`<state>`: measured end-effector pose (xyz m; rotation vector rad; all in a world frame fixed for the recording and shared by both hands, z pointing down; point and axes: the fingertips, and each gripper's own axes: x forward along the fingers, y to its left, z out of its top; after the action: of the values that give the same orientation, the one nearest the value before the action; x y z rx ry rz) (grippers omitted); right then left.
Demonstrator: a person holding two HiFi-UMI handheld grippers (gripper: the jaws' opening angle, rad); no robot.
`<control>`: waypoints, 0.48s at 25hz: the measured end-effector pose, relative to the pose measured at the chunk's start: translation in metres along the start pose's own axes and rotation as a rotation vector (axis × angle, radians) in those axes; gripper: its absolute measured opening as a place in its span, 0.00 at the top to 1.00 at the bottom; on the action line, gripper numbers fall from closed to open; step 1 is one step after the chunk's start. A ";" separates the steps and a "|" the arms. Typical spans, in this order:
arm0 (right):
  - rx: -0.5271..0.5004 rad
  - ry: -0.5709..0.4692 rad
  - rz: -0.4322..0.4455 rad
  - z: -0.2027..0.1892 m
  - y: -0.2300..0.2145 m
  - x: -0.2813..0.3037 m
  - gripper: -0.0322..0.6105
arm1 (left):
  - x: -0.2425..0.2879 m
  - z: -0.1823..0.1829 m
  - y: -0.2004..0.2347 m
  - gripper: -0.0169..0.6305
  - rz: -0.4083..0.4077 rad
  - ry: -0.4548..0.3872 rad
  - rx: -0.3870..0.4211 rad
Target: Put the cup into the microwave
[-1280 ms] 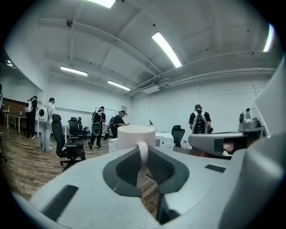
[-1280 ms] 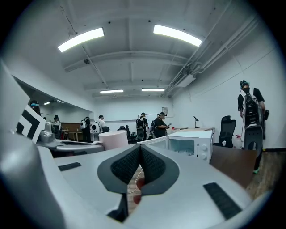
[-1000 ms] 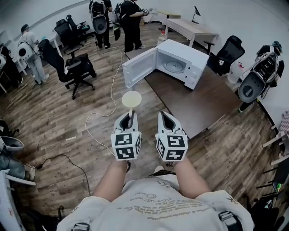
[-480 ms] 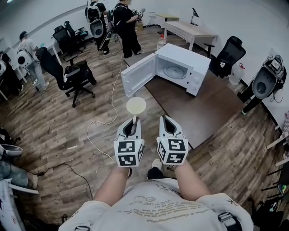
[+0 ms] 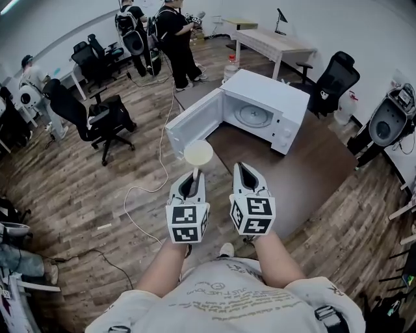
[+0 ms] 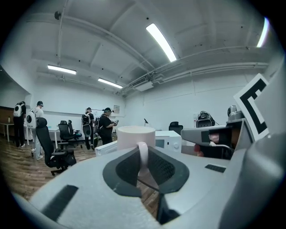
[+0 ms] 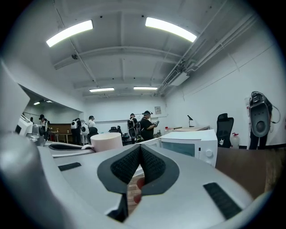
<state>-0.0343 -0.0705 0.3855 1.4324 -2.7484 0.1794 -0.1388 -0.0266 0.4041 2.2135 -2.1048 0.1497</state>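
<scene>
Left gripper (image 5: 191,178) pinches a round white ceramic cup (image 5: 198,153) by its handle; right gripper (image 5: 244,170) beside it pressed together, open white box microwave (image 5: 273,97) ahead.

The cup (image 5: 197,153) looks smooth and matt, the microwave (image 5: 296,104) smooth white. At left the floor (image 5: 78,188) is grained wood planks; the counter (image 5: 312,156) is matt brown. The right gripper (image 7: 140,150) has black ribbed pads (image 7: 126,166) in smooth grey plastic.

Pretty plain office: wood-plank floor (image 5: 78,188) everywhere, white walls (image 5: 364,26) along the top. A dark brown surface (image 5: 312,156) sits center-right, with a light wooden desk (image 5: 273,42) and a black lamp (image 5: 281,16) at upper middle. One black office chair (image 5: 97,120) at left, another chair (image 5: 335,75) upper right. Long tube lights (image 7: 170,27) on a white ceiling (image 7: 120,49).
</scene>
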 end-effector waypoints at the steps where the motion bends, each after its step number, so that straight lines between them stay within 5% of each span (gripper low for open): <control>1: 0.000 0.000 -0.008 0.001 -0.008 0.008 0.94 | 0.013 0.003 -0.001 0.90 -0.010 -0.003 -0.001; 12: 0.007 -0.002 -0.094 0.012 -0.107 0.089 0.94 | 0.153 0.009 -0.028 0.90 -0.108 0.024 0.019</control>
<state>0.0024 -0.2050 0.3901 1.5602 -2.6771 0.1847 -0.1033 -0.1776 0.4153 2.3173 -1.9749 0.1888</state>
